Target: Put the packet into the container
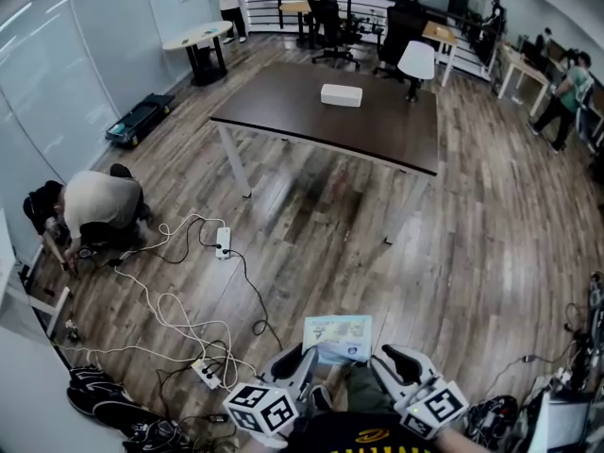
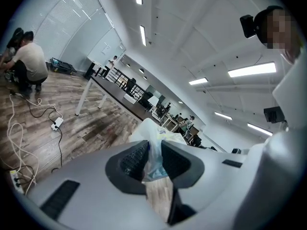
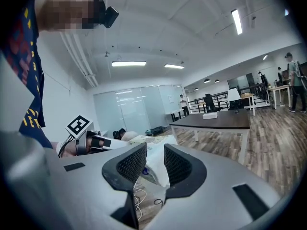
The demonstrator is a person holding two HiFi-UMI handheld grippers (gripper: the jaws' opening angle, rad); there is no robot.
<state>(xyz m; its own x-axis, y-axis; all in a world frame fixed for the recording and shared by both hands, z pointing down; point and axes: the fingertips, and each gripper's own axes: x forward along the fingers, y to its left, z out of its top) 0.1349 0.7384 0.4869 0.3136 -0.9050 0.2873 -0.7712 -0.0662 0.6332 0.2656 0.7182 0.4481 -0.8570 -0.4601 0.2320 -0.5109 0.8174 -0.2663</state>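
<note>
The packet (image 1: 337, 337), pale blue with print, hangs low in the head view between my two grippers, above the wooden floor. My left gripper (image 1: 300, 359) is shut on the packet's left edge; in the left gripper view the packet (image 2: 154, 150) is pinched between the dark pads (image 2: 132, 159). My right gripper (image 1: 385, 360) stands at the packet's right edge. In the right gripper view the white edge of the packet (image 3: 156, 161) lies in the gap between the jaws, which stand apart with space beside it. The container, a white box (image 1: 341, 94), sits on the dark table (image 1: 377, 125) far ahead.
A person crouches on the floor at the left (image 1: 97, 206). White cables and power strips (image 1: 224, 243) sprawl over the floor to the left and ahead of me. Office chairs (image 1: 332, 22), desks and more people stand beyond the table.
</note>
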